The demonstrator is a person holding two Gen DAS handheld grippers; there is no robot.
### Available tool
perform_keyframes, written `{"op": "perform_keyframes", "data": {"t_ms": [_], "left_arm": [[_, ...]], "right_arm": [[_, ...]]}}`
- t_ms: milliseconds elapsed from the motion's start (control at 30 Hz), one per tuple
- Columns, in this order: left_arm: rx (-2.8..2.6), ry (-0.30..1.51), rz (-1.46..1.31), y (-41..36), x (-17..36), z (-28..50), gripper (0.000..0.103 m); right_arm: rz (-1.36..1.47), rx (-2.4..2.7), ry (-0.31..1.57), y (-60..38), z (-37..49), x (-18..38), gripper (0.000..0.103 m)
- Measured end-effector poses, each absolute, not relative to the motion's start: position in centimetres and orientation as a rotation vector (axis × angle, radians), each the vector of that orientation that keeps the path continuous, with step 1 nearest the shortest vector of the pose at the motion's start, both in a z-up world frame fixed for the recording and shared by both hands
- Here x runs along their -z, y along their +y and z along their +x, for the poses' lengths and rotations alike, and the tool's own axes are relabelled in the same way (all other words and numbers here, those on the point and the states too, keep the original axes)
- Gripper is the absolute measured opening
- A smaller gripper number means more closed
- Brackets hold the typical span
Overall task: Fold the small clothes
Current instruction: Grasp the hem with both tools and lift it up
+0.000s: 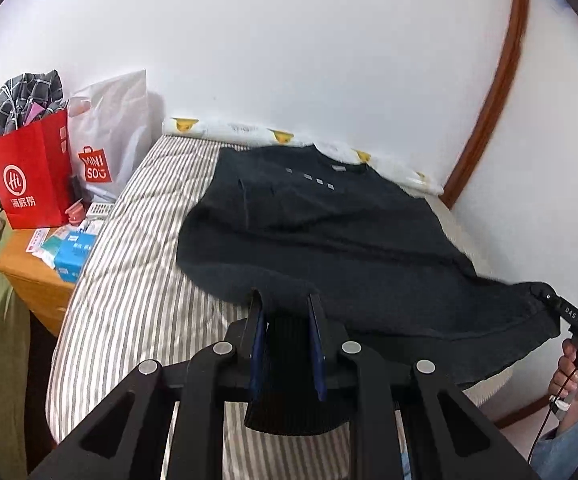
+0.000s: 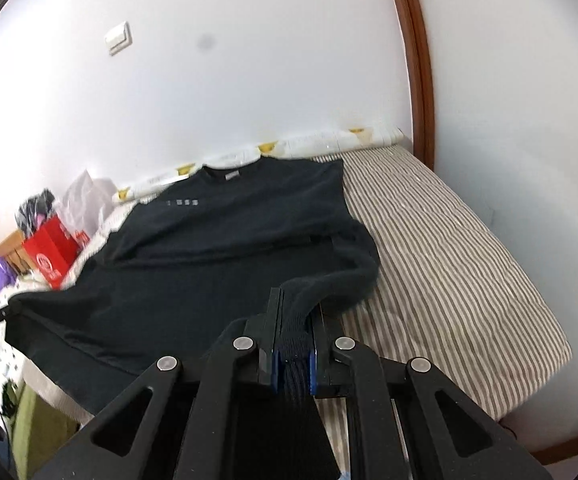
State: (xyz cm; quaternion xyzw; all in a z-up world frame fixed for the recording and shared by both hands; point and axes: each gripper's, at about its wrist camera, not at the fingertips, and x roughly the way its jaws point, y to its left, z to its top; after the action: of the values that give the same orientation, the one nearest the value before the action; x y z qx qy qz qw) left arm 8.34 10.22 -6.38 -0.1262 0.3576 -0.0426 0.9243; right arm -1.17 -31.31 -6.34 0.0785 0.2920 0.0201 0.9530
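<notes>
A dark navy sweatshirt lies spread on a grey-striped mattress, collar toward the wall. My left gripper is shut on a ribbed cuff of it, which hangs down between the blue pads. My right gripper is shut on another ribbed cuff, with the sleeve curling away from it. Both near edges of the sweatshirt are lifted off the mattress. The right gripper also shows at the far right of the left wrist view, and the left gripper at the left edge of the right wrist view.
A red paper bag and a white shopping bag stand on a wooden nightstand with small boxes, left of the bed. A rolled white cover lies along the wall. A brown wooden frame runs at the right. A hand holds the right gripper's handle.
</notes>
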Motion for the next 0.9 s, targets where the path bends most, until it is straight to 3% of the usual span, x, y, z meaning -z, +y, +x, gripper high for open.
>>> {"op": "perform_keyframes", "data": {"t_ms": [433,900], "left_arm": [[-0.014,0.705,-0.27,11.8,5.2,20.5,0.019],[-0.026,0.801,-0.258,12.5,9.8,32.9,0.019]], "right_arm": [[0.177,-0.048,0.55,-30.2,11.8,2.3,0.01],[0.194,-0.007,0.621,-30.3,25.4,5.4,0.01]]}}
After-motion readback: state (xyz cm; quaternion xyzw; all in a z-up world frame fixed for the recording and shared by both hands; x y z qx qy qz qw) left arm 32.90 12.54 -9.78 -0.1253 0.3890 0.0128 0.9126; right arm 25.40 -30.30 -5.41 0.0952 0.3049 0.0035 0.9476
